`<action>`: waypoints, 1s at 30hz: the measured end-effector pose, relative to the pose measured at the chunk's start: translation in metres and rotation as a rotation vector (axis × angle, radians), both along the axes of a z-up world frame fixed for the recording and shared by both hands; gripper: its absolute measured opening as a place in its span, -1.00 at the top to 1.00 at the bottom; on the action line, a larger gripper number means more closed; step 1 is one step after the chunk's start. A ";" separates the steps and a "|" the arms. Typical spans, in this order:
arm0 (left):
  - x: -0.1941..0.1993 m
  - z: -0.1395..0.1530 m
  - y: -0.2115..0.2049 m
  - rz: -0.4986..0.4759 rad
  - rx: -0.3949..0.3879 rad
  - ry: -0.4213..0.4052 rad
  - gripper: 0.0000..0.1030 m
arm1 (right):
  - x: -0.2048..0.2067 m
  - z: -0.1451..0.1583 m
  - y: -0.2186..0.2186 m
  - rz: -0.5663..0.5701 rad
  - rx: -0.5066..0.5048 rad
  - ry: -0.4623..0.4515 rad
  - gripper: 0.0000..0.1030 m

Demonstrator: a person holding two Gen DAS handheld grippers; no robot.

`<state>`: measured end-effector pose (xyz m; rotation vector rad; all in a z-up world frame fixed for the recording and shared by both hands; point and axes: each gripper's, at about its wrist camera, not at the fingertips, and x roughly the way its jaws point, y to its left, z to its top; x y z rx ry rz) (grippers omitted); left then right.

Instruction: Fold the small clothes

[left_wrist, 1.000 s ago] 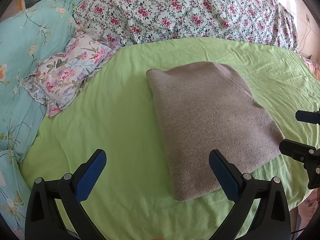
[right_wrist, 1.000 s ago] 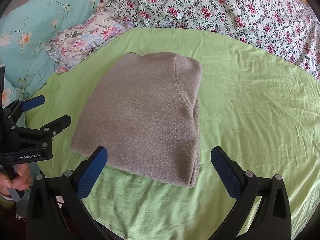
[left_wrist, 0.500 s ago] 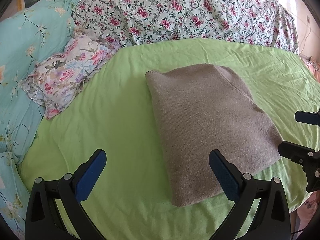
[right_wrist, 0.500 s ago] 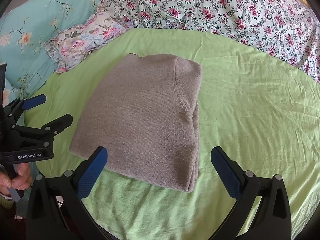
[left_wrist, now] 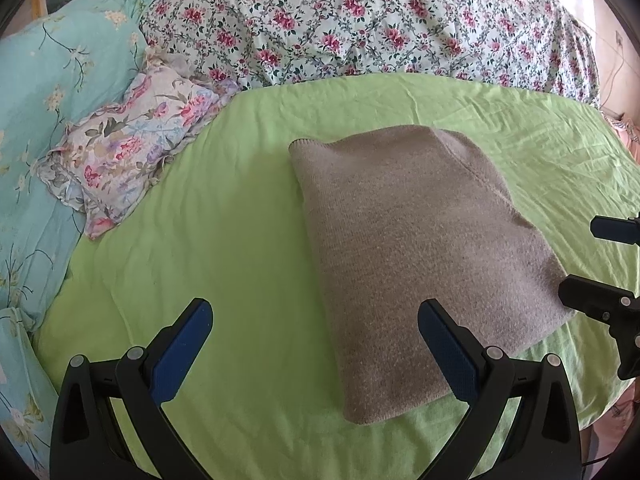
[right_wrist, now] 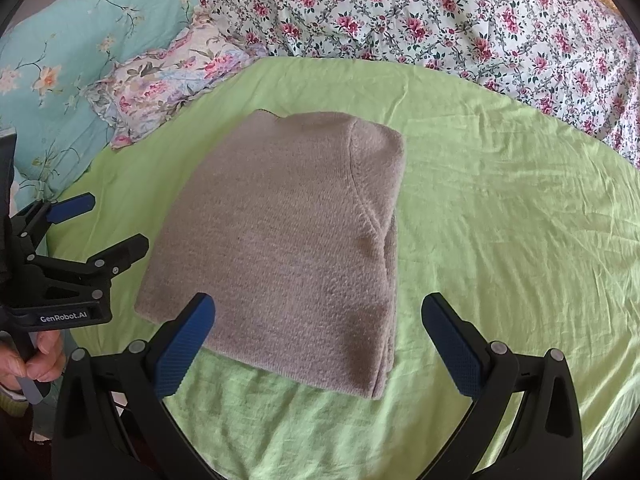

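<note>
Left wrist view: the left gripper [left_wrist: 314, 346] hangs with jaws wide apart – empty – above the light green bedsheet [left_wrist: 224, 240], the folded taupe knitted sweater [left_wrist: 416, 256] lying flat just right. Right wrist view: the right gripper [right_wrist: 318, 342] likewise gapes empty over the sweater's near edge.

Grey-brown sweater [left_wrist: 416, 248], lime-green sheet [left_wrist: 240, 216], rose-patterned quilt [left_wrist: 360, 20]

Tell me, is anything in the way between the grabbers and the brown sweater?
Nothing visible. The folded sweater lies alone on the green sheet. The left gripper and right gripper both hang open just in front of its near edge. The floral pillow sits off to the side.
</note>
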<state>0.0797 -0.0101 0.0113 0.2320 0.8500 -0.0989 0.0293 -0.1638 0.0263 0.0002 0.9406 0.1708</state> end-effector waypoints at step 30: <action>0.031 0.004 -0.010 -0.009 0.013 0.001 -0.99 | 0.030 0.005 -0.011 -0.010 -0.011 -0.001 -1.00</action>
